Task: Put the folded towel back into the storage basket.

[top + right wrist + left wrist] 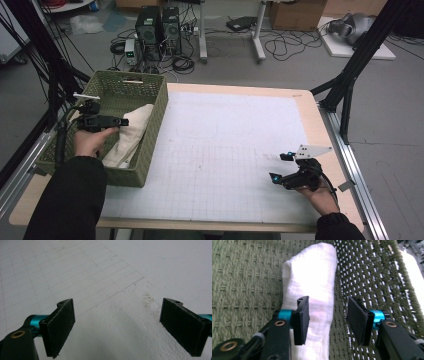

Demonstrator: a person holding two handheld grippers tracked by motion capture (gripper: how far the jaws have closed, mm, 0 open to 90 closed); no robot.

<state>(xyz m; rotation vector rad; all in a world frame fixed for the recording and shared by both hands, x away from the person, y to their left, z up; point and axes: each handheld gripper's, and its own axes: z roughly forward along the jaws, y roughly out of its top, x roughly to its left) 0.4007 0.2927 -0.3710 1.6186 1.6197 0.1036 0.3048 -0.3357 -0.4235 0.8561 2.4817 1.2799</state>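
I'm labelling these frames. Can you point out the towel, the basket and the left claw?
towel (312, 272): left gripper view, upper part of the roll.
basket (150, 142): high view, right wall.
left claw (328, 320): left gripper view, midway between its fingertips.

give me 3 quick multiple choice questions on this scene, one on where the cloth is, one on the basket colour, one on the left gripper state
1. Where does the white cloth lie?
A. in the basket
B. on the white mat
C. on the floor

2. What colour is the basket?
A. red
B. green
C. blue

3. How is the left gripper?
A. shut on the cloth
B. shut on the basket rim
C. open above the cloth

Answers: 1 A, the cloth rests inside the woven walls. 2 B, the weave is olive green. 3 C, its pads stand apart, pressing on nothing.
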